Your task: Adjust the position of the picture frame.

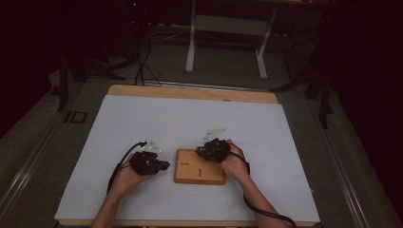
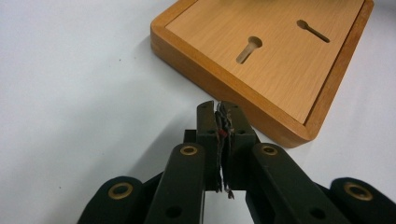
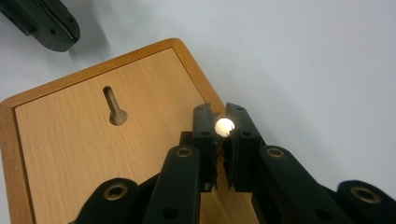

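In the right gripper view the right tongs are clenched on a small white bead, pinched near the tips of the two black jaws. Directly beneath and just beyond those tips lies a wooden board with a raised rim and a keyhole-shaped slot cut into its face, a little ahead and to the left of the jaws; the bead hangs over the board's edge near a rounded corner. Farther off, at the upper left, the tip of the left tongs shows over the white worktop. In the left gripper view the left tongs are clenched with nothing but frayed pad lining between the jaws, resting just short of the board's near rim, with two keyhole slots ahead and to the right. From the high view, the left tongs sit just left of the board, and the right tongs are over its far right corner.
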